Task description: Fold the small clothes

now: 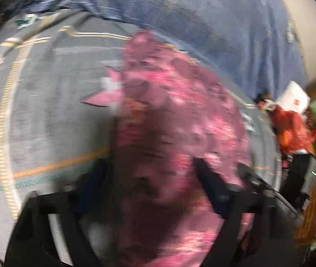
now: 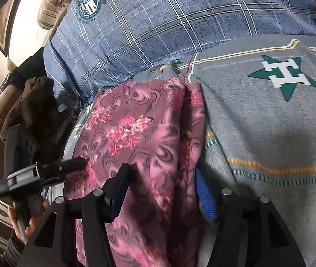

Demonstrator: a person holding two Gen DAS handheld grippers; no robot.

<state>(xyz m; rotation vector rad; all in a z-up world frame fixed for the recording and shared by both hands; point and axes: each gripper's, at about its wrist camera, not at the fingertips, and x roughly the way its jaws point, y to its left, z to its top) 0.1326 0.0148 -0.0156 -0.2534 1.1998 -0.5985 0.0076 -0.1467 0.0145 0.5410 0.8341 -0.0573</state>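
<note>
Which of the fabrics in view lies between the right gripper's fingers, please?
The pink floral cloth; the grey star sheet lies under it, the blue plaid bedding behind.

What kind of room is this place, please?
Probably a bedroom in a home: the pink floral garment lies on a grey bedsheet, a blue checked quilt is behind, and framed pictures hang on the wall.

We looked down on a grey bedspread [image 2: 269,122] with a green star emblem [image 2: 285,75] at two o'clock. The pink floral garment [image 2: 140,138] lay on it at centre, and a blue plaid pillow [image 2: 158,22] sat at twelve o'clock, touching the garment's far edge.
</note>
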